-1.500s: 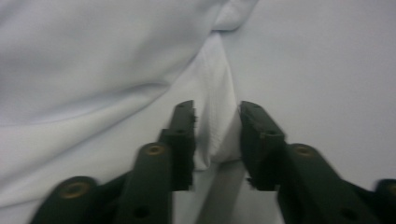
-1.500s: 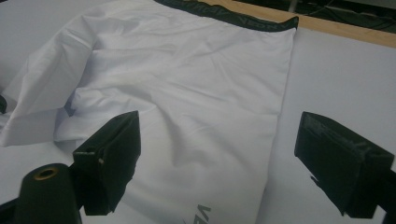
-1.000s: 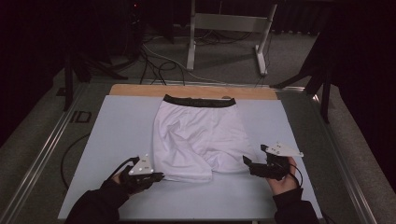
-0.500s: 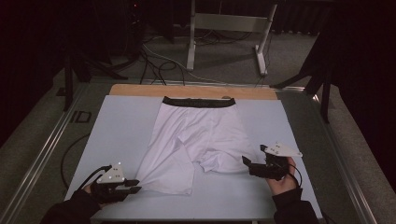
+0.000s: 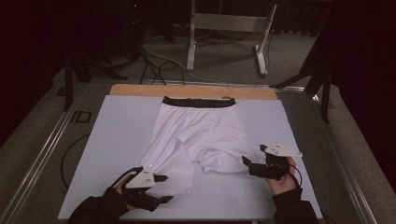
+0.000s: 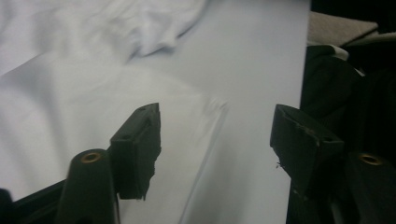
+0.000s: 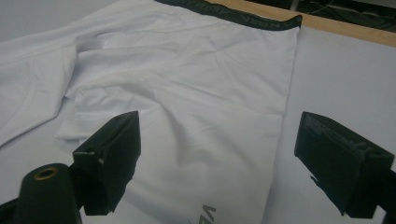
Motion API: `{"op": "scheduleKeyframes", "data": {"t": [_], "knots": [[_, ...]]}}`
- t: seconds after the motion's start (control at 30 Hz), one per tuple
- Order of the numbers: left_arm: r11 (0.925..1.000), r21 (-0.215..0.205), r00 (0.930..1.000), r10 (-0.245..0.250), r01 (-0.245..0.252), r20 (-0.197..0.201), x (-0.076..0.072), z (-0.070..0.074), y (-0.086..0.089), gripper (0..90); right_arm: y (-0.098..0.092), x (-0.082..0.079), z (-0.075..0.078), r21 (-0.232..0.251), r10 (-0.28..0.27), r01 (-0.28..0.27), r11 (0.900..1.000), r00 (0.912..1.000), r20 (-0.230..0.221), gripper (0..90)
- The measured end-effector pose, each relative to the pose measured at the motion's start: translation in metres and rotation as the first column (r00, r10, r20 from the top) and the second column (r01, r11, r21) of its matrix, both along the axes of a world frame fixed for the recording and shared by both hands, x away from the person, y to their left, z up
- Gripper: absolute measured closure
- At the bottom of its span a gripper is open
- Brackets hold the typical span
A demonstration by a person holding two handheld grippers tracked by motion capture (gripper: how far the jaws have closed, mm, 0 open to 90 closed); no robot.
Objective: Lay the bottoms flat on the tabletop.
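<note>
A pair of white shorts (image 5: pixel 201 140) with a dark waistband (image 5: pixel 198 101) lies spread on the pale tabletop (image 5: pixel 116 135), waistband at the far edge and the two legs pointing toward the person. The step in hand looks like flattening the garment – drawing each leg out straight before any fold. The left hand-held gripper (image 5: pixel 161 187) sits at the near left, just beside the hem of the left leg (image 5: pixel 175 172); its jaws have just been opening, and in the left gripper view they stand apart with the hem lying flat on the tabletop under and between them (image 6: pixel 187 135), not pinched, so that leg seems to have been let go. It now stretches out long and fairly smooth toward the near edge. The right hand-held gripper (image 5: pixel 247 164) rests at the near right, jaws wide, its tips just at the edge of the right leg (image 5: pixel 224 158), which is shorter-looking and bunched, with creases near the crotch; the right gripper view shows the cloth (image 7: pixel 196 93) running between the open jaws, with nothing gripped. The next move, as I judge it, falls to the right side – close on the hem of the rumpled leg and pull it toward the near edge until it matches the left. That calls for catching only the hem's edge, and a level, gentle pull so the waistband does not slide.
</note>
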State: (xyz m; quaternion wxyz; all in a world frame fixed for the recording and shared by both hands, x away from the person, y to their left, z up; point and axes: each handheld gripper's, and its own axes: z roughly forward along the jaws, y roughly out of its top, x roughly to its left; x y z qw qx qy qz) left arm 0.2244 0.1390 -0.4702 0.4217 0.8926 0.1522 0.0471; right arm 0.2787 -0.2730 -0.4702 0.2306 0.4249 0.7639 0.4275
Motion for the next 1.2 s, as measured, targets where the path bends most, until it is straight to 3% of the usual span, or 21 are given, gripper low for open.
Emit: {"op": "scheduleKeyframes", "data": {"t": [0.03, 0.13, 0.17, 0.2, 0.37, 0.4, 0.43, 0.47, 0.53, 0.6, 0.77, 0.8, 0.87, 1.07, 1.2], "knots": [[1.0000, 0.000, 1.0000, 0.000, 0.000, 0.000, 0.000, 0.000, 0.000, 39.1, 0.000, 0.000, 0.000, 0.000, 0.000, 0.000, 1.000, 1.0000, 0.000, 14.9], [0.9962, 0.040, 0.9970, -0.078, 0.078, -0.002, 0.003, -0.015, -0.032, 42.9, 0.000, 0.000, 0.000, 0.006, -0.001, 0.001, 1.000, 1.0000, -0.002, 14.9], [0.9962, 0.040, 0.9970, -0.078, 0.078, -0.002, 0.003, -0.015, -0.032, 44.9, 0.000, 0.000, 0.000, 0.006, -0.001, 0.001, 1.000, 1.0000, -0.002, 14.9], [0.9935, 0.072, 0.9961, -0.088, 0.089, -0.008, 0.007, -0.024, -0.042, 45.2, -0.001, 0.000, 0.000, 0.004, -0.001, 0.001, 1.000, 1.0000, -0.002, 14.9], [0.9905, 0.105, 0.9960, -0.087, 0.089, -0.024, 0.012, -0.036, -0.053, 55.9, -0.001, 0.000, 0.000, 0.004, 0.000, 0.000, 1.000, 1.0000, 0.002, 14.9], [0.9868, 0.138, 0.9963, -0.084, 0.085, -0.019, 0.014, -0.041, -0.055, 59.7, -0.002, 0.000, 0.000, 0.005, -0.001, 0.001, 1.000, 1.0000, -0.001, 14.9], [0.9868, 0.138, 0.9963, -0.084, 0.085, -0.019, 0.014, -0.041, -0.055, 63.9, -0.002, 0.000, 0.000, 0.005, -0.001, 0.001, 1.000, 1.0000, -0.001, 14.9], [0.9886, 0.138, 0.9978, -0.064, 0.061, 0.016, 0.014, -0.046, -0.056, 71.1, -0.002, 0.000, 0.000, 0.003, 0.000, 0.000, 1.000, 1.0000, 0.000, 14.9], [0.9895, 0.141, 0.9990, -0.037, 0.033, 0.026, 0.016, -0.045, -0.056, 83.3, -0.001, 0.000, 0.000, 0.003, -0.004, 0.004, 1.000, 1.0000, -0.001, 14.9], [0.9876, 0.147, 0.9979, -0.060, 0.055, 0.026, 0.014, -0.043, -0.056, 89.6, -0.001, 0.000, 0.000, 0.002, 0.000, 0.000, 1.000, 1.0000, 0.001, 14.9], [0.9859, 0.123, 0.9927, -0.118, 0.114, 0.025, 0.004, -0.034, -0.057, 89.8, -0.002, 0.000, 0.001, 0.001, -0.001, 0.001, 1.000, 1.0000, 0.002, 14.9], [0.9865, 0.095, 0.9907, -0.135, 0.133, 0.014, 0.000, -0.031, -0.057, 89.8, -0.002, 0.000, 0.001, 0.005, -0.002, 0.002, 1.000, 1.0000, 0.004, 14.9], [0.9857, 0.085, 0.9891, -0.147, 0.146, 0.008, -0.003, -0.030, -0.058, 89.7, -0.002, -0.001, 0.001, 0.005, -0.002, 0.002, 1.000, 1.0000, 0.005, 14.9], [0.9863, 0.041, 0.9872, -0.160, 0.160, -0.002, -0.007, -0.028, -0.063, 89.4, -0.001, -0.001, 0.001, 0.003, 0.001, -0.001, 1.000, 1.0000, 0.005, 14.9], [0.9864, 0.034, 0.9869, -0.160, 0.161, -0.021, -0.005, -0.034, -0.067, 89.2, 0.000, 0.000, 0.001, 0.001, 0.002, -0.002, 1.000, 1.0000, 0.005, 14.9]]}}
